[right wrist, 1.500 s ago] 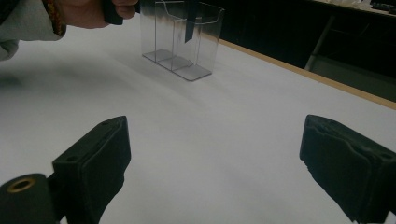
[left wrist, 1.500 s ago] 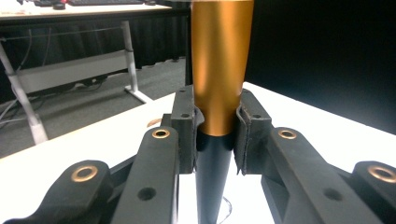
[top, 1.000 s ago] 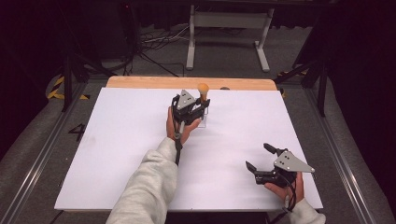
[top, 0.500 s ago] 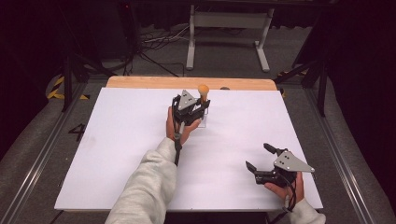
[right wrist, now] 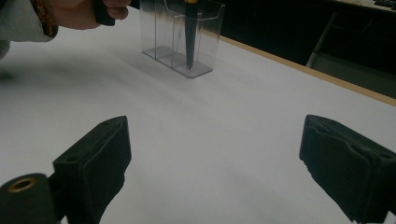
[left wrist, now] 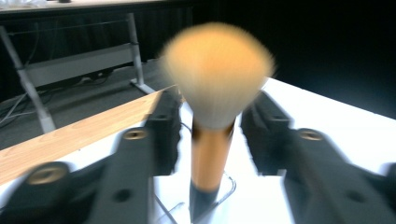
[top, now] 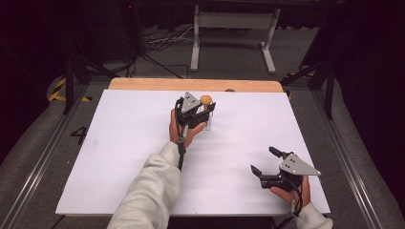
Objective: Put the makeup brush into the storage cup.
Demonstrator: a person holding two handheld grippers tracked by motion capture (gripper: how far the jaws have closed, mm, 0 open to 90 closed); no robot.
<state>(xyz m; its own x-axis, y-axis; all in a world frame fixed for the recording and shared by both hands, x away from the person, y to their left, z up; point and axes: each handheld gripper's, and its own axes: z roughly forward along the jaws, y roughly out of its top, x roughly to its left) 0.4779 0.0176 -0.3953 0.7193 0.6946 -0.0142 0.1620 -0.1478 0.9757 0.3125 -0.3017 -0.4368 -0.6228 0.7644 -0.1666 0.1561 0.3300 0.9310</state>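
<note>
Left claw [top: 206,110] sits at the far middle of the counter [top: 119,143], close to its wooden far edge, with its jaws parted on either side of a makeup brush [left wrist: 212,93]. In the left gripper view a gap shows between each black jaw and the brush's gold handle, so the claw is released and not pressing on the handle.

Largest of the things here is the white counter, bare across its left half and its near middle. A grey sleeve [top: 148,195] reaches up from the near edge to the left claw. Beyond the far edge stands a metal frame [top: 234,28] on the floor, with cables beside it.

A clear plastic holder [right wrist: 182,35] stands upright on the counter under the left claw; the brush stands upright in one of its compartments, dark handle tip down, orange bristles on top.

Right claw [top: 261,161] rests near the counter's near right corner, well apart from the holder, its jaws spread wide and empty, touching nothing between them. Bare counter lies between it and the holder.
</note>
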